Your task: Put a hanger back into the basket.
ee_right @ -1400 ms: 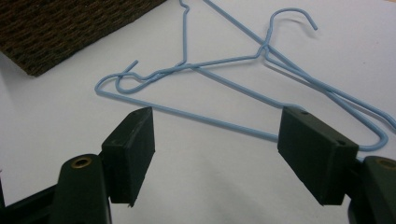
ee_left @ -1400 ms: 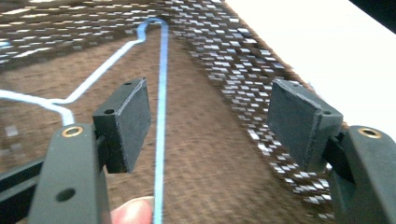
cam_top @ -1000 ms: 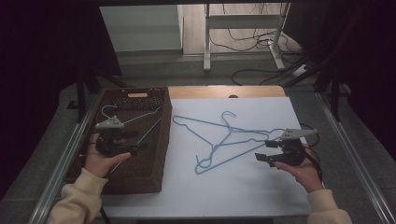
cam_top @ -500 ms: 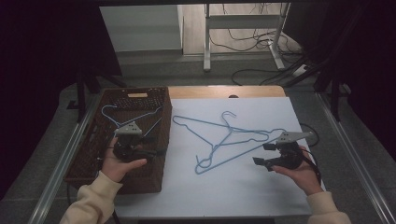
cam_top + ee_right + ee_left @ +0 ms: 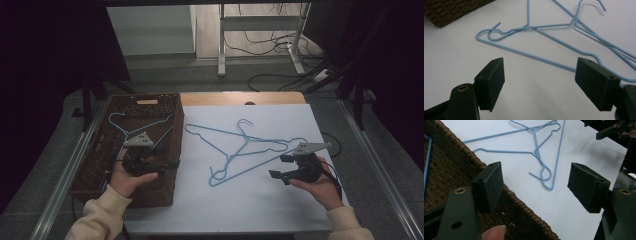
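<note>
Two thin light-blue wire hangers (image 5: 245, 150), tangled, lying flat on the white worktop (image 5: 250, 200) between both hands, just beside the brown woven basket (image 5: 170, 165). Probably light, springy, a bit slippery; likely to drag each other. Best taken at a straight bar, away from the hooks. Left gripper (image 5: 167, 164) over the basket edge, fingers (image 5: 490, 185) wide apart, holding nothing. Right gripper (image 5: 278, 166) near the hangers, also wide open and empty. High view: a third blue hanger (image 5: 132, 125) inside the basket. Right gripper view: crossing of the wires, close.
</note>
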The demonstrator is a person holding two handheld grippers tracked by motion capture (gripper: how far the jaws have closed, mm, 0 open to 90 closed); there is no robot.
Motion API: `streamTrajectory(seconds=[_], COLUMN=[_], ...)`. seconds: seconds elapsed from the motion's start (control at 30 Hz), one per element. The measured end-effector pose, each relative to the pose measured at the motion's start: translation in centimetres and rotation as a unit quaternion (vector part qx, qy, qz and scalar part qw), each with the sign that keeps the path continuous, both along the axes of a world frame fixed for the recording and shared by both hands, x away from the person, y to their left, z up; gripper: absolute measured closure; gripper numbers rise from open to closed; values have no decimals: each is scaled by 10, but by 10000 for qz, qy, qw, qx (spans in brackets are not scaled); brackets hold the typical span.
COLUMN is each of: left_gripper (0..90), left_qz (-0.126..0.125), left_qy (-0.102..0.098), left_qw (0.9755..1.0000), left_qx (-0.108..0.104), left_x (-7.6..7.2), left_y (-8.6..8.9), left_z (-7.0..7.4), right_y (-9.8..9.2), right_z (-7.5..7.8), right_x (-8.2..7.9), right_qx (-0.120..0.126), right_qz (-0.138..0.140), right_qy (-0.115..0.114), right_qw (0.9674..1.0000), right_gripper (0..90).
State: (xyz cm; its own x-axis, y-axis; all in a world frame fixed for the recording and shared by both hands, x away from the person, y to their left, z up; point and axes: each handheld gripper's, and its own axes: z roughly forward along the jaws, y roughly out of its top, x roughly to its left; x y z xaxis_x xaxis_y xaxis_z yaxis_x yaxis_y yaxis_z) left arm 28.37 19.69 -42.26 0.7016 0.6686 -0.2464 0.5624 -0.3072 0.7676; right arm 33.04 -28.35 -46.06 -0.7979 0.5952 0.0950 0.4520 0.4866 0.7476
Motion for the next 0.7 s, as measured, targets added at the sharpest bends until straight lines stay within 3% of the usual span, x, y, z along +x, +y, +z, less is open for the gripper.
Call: streamTrajectory(seconds=[0.27, 0.53, 0.67, 0.7], left_gripper=[286, 286, 285, 283], left_qz=[5, 33, 37, 35], left_qy=[14, 59, 54, 45], left_qw=[10000, 10000, 10000, 10000], left_qx=[-10, 36, 20, 24], left_x=[0, 0, -1, -1], left_y=[1, 2, 3, 3], left_z=[0, -1, 0, 0], right_y=[3, 13, 17, 21], right_z=[-1, -2, -2, -2], right_x=[1, 9, 17, 24], right_qx=[-56, -275, -342, -437], right_qz=[-40, -136, -266, -441], right_qy=[1, -30, -8, 16], right_qw=[10000, 9995, 9991, 9981], right_gripper=[242, 244, 252, 267])
